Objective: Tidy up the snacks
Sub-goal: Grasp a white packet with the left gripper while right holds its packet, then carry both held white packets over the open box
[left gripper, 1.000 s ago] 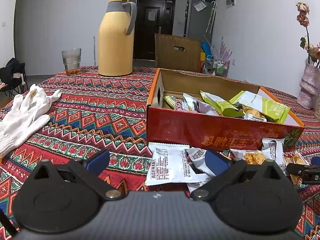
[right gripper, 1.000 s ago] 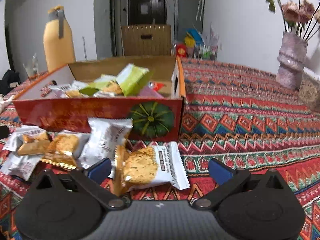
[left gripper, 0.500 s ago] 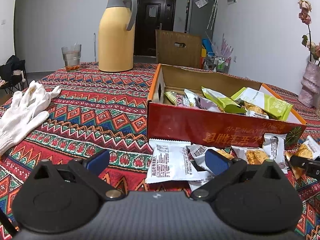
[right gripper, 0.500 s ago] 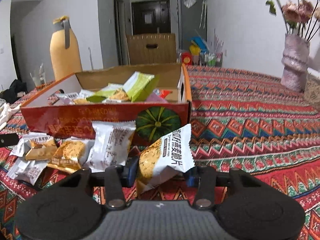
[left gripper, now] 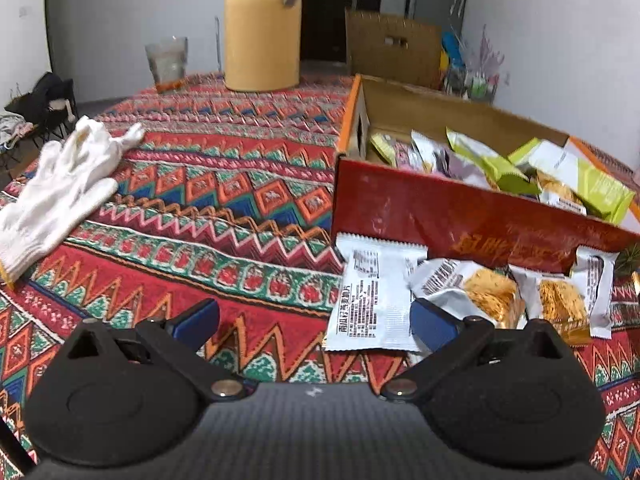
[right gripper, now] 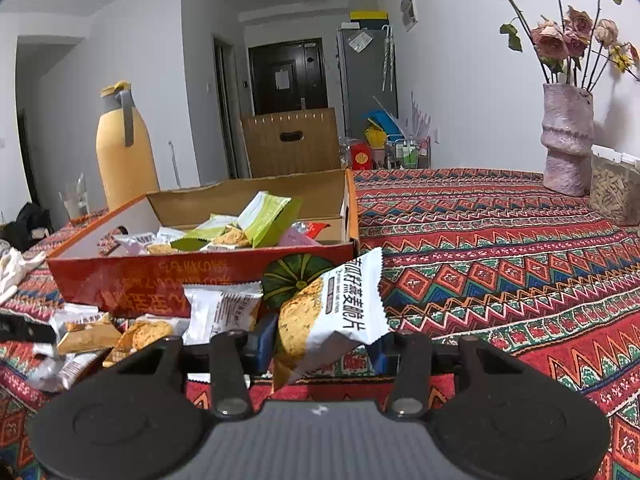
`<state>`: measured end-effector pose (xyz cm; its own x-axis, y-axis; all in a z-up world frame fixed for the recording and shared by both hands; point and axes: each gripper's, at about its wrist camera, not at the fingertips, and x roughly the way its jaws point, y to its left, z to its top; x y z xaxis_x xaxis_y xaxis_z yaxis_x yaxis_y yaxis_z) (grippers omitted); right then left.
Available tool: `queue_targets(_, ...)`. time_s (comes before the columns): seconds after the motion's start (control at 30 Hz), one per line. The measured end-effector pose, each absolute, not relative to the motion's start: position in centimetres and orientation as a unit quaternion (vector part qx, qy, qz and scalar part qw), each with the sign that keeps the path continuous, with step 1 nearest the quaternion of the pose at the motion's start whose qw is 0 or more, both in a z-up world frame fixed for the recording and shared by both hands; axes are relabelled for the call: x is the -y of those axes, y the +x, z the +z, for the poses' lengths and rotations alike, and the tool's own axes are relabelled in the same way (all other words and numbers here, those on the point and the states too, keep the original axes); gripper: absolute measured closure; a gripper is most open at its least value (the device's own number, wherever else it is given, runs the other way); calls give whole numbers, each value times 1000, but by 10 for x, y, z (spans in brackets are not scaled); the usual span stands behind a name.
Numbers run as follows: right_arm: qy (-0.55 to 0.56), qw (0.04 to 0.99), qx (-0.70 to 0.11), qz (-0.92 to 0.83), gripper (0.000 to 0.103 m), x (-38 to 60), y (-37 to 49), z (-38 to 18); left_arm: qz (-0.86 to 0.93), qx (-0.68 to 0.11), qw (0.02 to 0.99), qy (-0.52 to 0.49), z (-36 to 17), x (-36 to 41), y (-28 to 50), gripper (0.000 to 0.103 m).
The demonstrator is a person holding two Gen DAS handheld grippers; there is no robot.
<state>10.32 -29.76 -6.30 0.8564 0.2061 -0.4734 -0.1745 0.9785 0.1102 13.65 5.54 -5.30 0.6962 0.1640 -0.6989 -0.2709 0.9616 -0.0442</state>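
The right tool (right gripper: 323, 347) pinches one white oat-crisp packet (right gripper: 328, 312), lifted just before the red snack box (right gripper: 160, 280) (pumpkin printed on its wall). Four packets (left gripper: 460, 300) lie on the tabletop (left gripper: 224, 208). The left tool (left gripper: 316, 318) gapes empty.

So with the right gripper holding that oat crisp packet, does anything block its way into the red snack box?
Nothing visible blocks it. The right gripper is shut on the packet, which hangs just in front of the box's near wall. The box is open-topped; the packet only has to clear that wall and land on the snacks already inside.
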Motion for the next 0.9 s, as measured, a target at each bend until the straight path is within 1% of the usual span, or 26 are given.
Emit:
queue_targets(0.4, 45, 965, -232, 112, 58, 302, 98, -61, 119, -391, 912, -31, -55, -33, 161, 0)
queue_targets(0.47, 46, 966, -229, 114, 58, 302, 98, -61, 116, -392, 912, -35, -58, -35, 164, 5)
queue_targets(0.5, 46, 966, -229, 114, 58, 302, 97, -61, 112, -395, 911, -39, -59, -36, 167, 12)
queue_targets(0.57, 45, 965, -230, 114, 58, 301, 97, -61, 107, -390, 914, -43, -61, -37, 168, 13)
queue_targets(0.6, 45, 965, -230, 114, 58, 301, 97, -61, 104, -388, 915, -41, -61, -37, 169, 19)
queue_targets(0.63, 45, 966, -229, 114, 58, 301, 97, -61, 96, -384, 917, -39, -60, -35, 168, 30)
queue_targets(0.67, 45, 966, -228, 114, 58, 301, 97, -61, 88, -382, 919, -36, -59, -33, 167, 35)
queue_targets(0.7, 45, 966, -228, 114, 58, 301, 97, -61, 83, -380, 920, -33, -58, -31, 166, 47)
queue_targets(0.73, 44, 966, -227, 114, 58, 300, 97, -61, 79, -380, 921, -28, -58, -29, 165, 55)
queue_targets(0.77, 43, 967, -226, 113, 58, 300, 96, -61, 75, -381, 921, -27, -57, -28, 165, 56)
queue_targets(0.83, 41, 967, -223, 113, 58, 299, 96, -61, 72, -386, 920, -21, -55, -24, 165, 60)
queue_targets(0.9, 39, 969, -219, 112, 58, 299, 94, -60, 70, -390, 918, -14, -54, -21, 165, 61)
